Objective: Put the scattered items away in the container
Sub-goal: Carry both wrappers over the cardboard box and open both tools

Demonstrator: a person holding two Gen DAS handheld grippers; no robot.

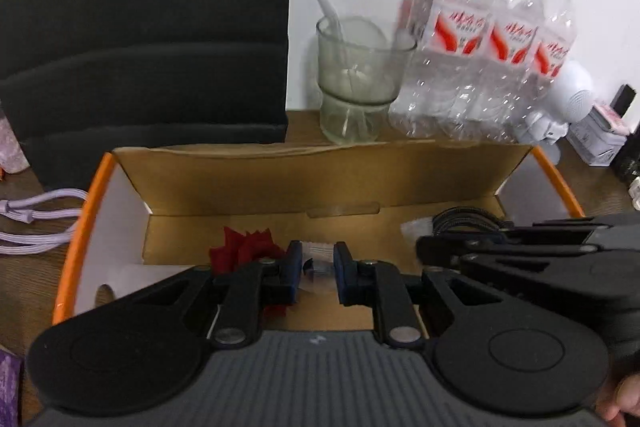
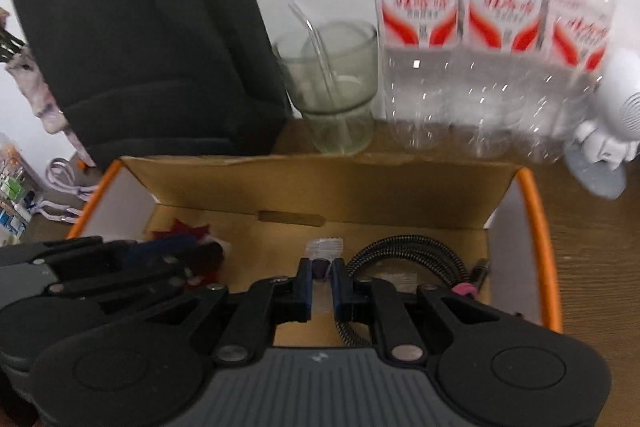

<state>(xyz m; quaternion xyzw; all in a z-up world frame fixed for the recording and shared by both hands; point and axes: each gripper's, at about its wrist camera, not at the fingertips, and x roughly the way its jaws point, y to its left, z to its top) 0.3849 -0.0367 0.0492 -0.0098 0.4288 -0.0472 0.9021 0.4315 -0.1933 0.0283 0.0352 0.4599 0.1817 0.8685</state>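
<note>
An open cardboard box with an orange rim (image 1: 96, 195) (image 2: 538, 227) is the container. In it lie a red crumpled item (image 1: 244, 247) (image 2: 188, 227), a clear wrapped packet (image 1: 318, 259) (image 2: 325, 247) and a coiled black braided cable (image 1: 464, 219) (image 2: 416, 251). My left gripper (image 1: 317, 273) hovers over the box, jaws a little apart on either side of the clear packet. My right gripper (image 2: 321, 285) is over the box with jaws narrowly apart around the packet with a dark item; whether they grip it is unclear. Each gripper shows in the other's view (image 1: 500, 247) (image 2: 120, 259).
Behind the box stand a glass with a straw (image 1: 358, 83) (image 2: 336, 87), a shrink-wrapped pack of water bottles (image 1: 492, 43) (image 2: 496, 35), a white figure (image 2: 612, 123) and a black bag (image 1: 144, 39) (image 2: 152, 35). A lilac cable (image 1: 36, 219) lies left of the box.
</note>
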